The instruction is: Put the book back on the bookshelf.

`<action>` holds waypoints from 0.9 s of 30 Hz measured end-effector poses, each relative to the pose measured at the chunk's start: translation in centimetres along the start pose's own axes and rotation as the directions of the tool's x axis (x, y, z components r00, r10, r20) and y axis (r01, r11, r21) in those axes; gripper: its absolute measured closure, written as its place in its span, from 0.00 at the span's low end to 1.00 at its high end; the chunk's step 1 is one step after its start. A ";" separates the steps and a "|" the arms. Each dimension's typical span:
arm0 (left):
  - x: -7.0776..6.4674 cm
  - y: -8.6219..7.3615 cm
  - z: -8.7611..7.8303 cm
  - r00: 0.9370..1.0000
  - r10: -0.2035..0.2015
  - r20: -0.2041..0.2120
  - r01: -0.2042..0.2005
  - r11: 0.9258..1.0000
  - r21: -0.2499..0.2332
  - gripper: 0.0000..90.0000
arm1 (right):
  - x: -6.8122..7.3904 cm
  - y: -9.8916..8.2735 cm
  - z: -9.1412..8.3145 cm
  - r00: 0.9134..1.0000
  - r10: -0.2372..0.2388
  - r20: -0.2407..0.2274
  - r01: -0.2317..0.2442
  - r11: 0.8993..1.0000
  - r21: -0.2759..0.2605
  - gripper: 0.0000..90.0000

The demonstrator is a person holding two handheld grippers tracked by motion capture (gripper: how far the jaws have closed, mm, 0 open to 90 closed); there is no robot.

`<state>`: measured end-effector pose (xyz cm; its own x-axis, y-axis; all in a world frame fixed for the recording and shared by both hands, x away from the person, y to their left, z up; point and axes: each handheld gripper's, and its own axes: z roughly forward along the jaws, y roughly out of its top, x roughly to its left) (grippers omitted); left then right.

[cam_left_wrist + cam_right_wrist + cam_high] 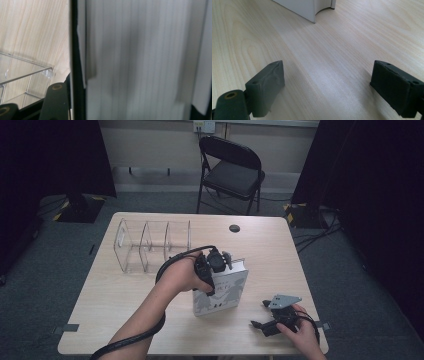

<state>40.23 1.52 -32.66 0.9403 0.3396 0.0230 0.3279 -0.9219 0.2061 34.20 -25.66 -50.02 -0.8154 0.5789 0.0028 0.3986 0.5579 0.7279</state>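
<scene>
From above, the left gripper (216,265) clamps the top edge of the book (222,292), which stands upright on the table (125,310), just right of the clear rack (150,245). Off to the book's right, the right gripper (265,317) rests low. Left gripper view: page edges (140,62) sit between the jaws, apparently pinched. Right gripper view: jaws spread wide over bare wood, book corner (309,10) well ahead of the fingers (265,87).

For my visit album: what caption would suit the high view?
A person's left gripper grips a standing book beside a clear divider rack, while the right gripper rests open on the table.
</scene>
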 end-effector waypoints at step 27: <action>-1.1 -0.4 -1.0 0.994 -0.110 0.016 0.110 0.994 0.010 0.58 | 0.1 0.0 0.0 1.000 -0.007 -0.006 0.007 1.000 0.000 0.12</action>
<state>38.98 1.69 -31.79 0.9000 0.4356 -0.0156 0.4298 -0.8809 0.1981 34.15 -25.63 -50.01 -0.8205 0.5717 0.0020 0.3932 0.5617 0.7279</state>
